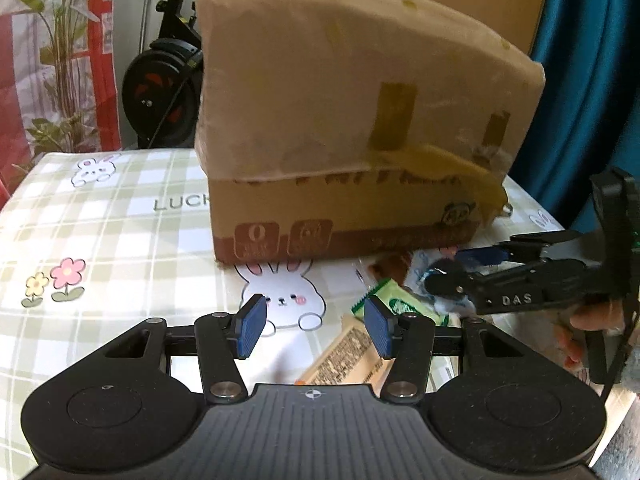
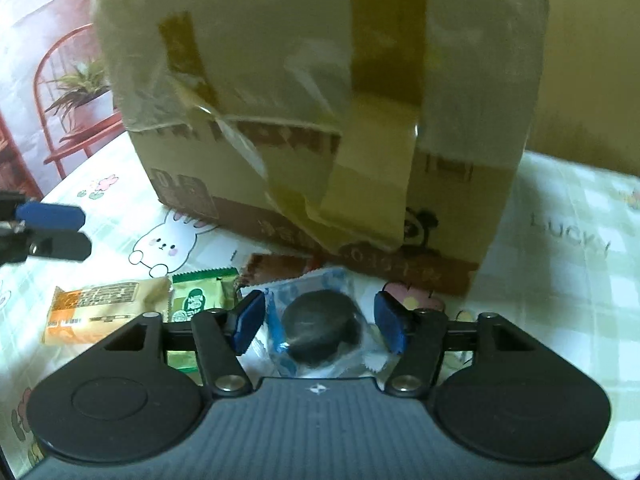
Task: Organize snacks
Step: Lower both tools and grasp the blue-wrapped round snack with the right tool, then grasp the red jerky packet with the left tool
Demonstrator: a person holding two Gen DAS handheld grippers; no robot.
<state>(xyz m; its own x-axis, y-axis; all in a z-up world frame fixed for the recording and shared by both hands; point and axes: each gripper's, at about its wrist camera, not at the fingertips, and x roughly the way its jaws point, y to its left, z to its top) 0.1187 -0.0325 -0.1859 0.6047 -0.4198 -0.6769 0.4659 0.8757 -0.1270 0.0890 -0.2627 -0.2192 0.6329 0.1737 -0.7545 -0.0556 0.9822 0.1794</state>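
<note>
Now lining up a pick: right tongs [image 2: 320, 330] spread around the clear-wrapped dark cookie [image 2: 320, 332] on the tabletop [image 2: 560, 220] beside the cardboard box [image 2: 320, 120], left tongs [image 1: 316, 326] spread and empty; next, probably pinching shut.

A taped cardboard box [image 2: 320, 120] stands upright on the tablecloth. In front of it lie four packets: a clear-wrapped dark round cookie [image 2: 320, 330], a brown wrapper [image 2: 276, 266], a green packet [image 2: 198, 298], and an orange-tan bar [image 2: 96, 310].
</note>
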